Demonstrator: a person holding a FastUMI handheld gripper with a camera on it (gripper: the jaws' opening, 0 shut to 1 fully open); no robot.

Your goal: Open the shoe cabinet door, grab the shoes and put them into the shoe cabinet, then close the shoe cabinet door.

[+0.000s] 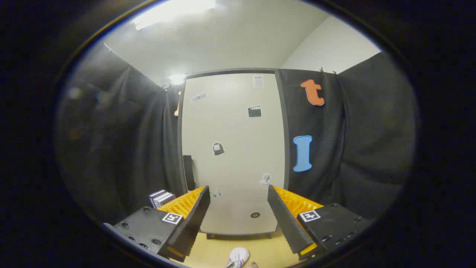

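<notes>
The shoe cabinet (232,149) stands straight ahead, tall and off-white, its door shut and dotted with small stickers. A dark handle bar (189,173) runs along the door's left edge. A small dark round mark (255,214) sits low on the door. My gripper (238,201) is held back from the cabinet, open, with nothing between its black and orange fingers. Below the fingers, a white sneaker (238,257) with red and blue trim lies on the yellow floor (260,247), in front of the cabinet's base.
Black cloth walls close in on both sides of the cabinet. A small stack of dark books or boxes (161,198) sits low at the left, beside the left finger. A white ceiling with bright lamps is overhead.
</notes>
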